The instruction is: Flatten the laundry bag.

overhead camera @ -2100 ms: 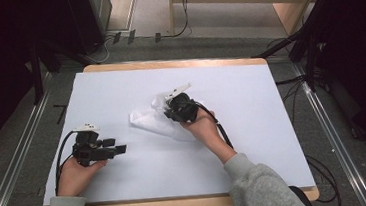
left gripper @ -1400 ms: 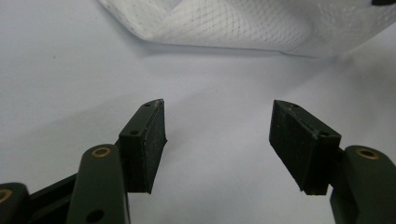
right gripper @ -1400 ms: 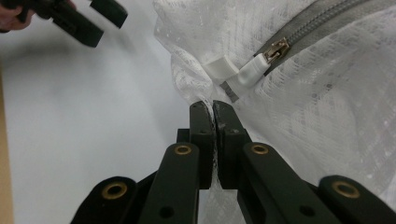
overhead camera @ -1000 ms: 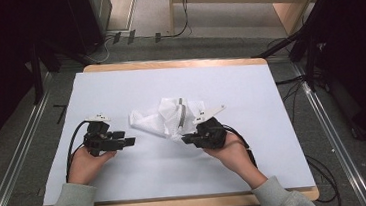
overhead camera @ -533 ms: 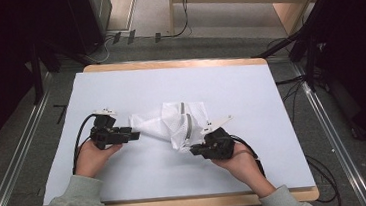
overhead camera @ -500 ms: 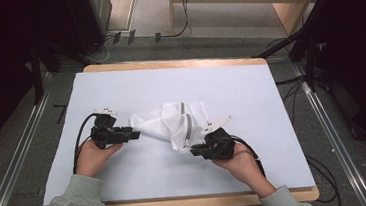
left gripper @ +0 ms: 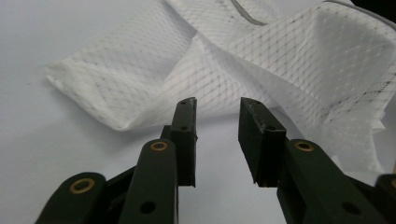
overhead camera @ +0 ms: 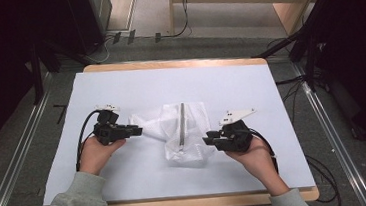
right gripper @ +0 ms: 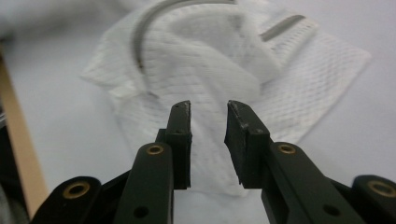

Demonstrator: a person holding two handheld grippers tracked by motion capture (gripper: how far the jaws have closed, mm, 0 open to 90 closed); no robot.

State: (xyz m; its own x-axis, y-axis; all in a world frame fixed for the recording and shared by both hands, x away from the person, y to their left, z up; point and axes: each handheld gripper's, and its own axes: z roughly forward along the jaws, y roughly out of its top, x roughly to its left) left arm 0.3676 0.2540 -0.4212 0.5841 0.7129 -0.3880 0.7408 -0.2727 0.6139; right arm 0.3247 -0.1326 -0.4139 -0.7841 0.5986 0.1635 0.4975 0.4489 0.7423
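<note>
A white mesh bag (overhead camera: 193, 127) with a grey zipper (overhead camera: 181, 125) lies crumpled in the middle of the white sheet. My left gripper (overhead camera: 138, 132) lies level at the bag's left corner. Its jaws have just been closing, and in the left gripper view (left gripper: 217, 105) a gap still shows between them with no mesh (left gripper: 289, 60) in it. My right gripper (overhead camera: 207, 141) sits at the bag's right near edge. Its jaws have just been opening, and the right gripper view (right gripper: 208, 106) shows them apart with the mesh (right gripper: 210, 60) beyond the tips.
The white sheet (overhead camera: 270, 90) covers a wooden table whose front edge (overhead camera: 189, 203) runs below both hands. Black cables trail from each gripper. Metal rails (overhead camera: 11, 173) and dark equipment flank the table on both sides.
My right gripper dragged the bag's edge toward the near right, then let go and drew back. The bag now lies flatter with its zipper running front to back. My left gripper edged toward the bag.
</note>
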